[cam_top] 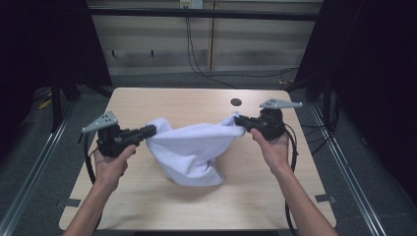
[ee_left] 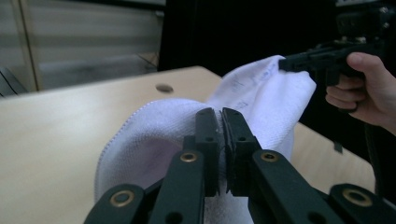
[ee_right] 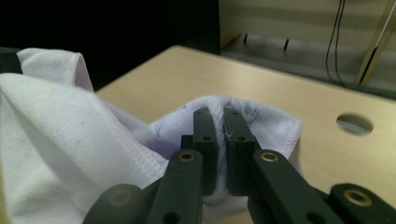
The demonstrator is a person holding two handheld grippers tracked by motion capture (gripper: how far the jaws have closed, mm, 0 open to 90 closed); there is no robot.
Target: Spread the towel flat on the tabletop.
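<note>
Together, both tools hold one white towel (cam_top: 192,150) above the table (cam_top: 147,103). At left, the left hand-held gripper (cam_top: 150,131) has its jaws pressed nearly together on a towel edge. The cloth sags between, its lowest fold reaching the table. At right, the right hand-held gripper (cam_top: 239,119) is likewise clamped on the opposite corner. Faint bluish marks on the fabric are too blurred to read.
</note>
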